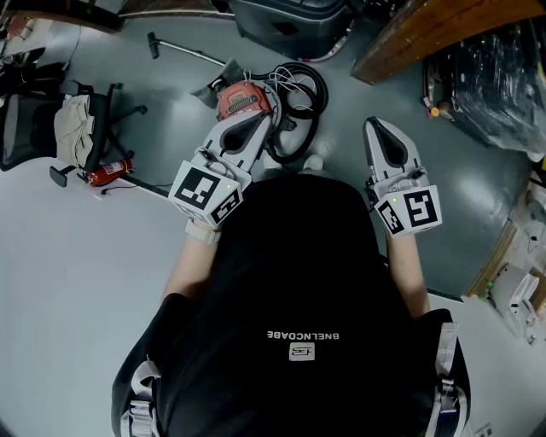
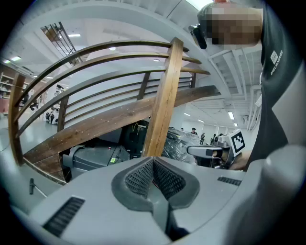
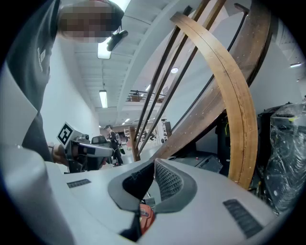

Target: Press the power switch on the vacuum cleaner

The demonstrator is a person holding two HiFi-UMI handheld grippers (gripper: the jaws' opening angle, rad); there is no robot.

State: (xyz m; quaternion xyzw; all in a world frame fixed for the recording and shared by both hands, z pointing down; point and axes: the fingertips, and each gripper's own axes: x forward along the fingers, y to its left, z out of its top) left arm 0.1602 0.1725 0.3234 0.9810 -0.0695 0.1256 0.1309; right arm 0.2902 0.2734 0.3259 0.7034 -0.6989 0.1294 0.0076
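The vacuum cleaner (image 1: 242, 101), red-orange with a black coiled hose (image 1: 300, 96), lies on the grey floor ahead of me. My left gripper (image 1: 266, 118) is held above its near side, jaws shut and empty; in its own view the left gripper (image 2: 153, 161) points at a wooden stair. My right gripper (image 1: 374, 125) hangs to the right of the vacuum cleaner, apart from it, also shut on nothing. In the right gripper view (image 3: 154, 162) a bit of the orange vacuum cleaner (image 3: 146, 216) shows below the jaws. I cannot make out the power switch.
An office chair (image 1: 81, 128) with a cloth on it and a red fire extinguisher (image 1: 107, 172) are at the left. A wooden stair (image 1: 418, 26), a dark machine (image 1: 290, 21) and plastic-wrapped goods (image 1: 495, 77) stand behind. The vacuum's wand (image 1: 183, 49) lies at the far left.
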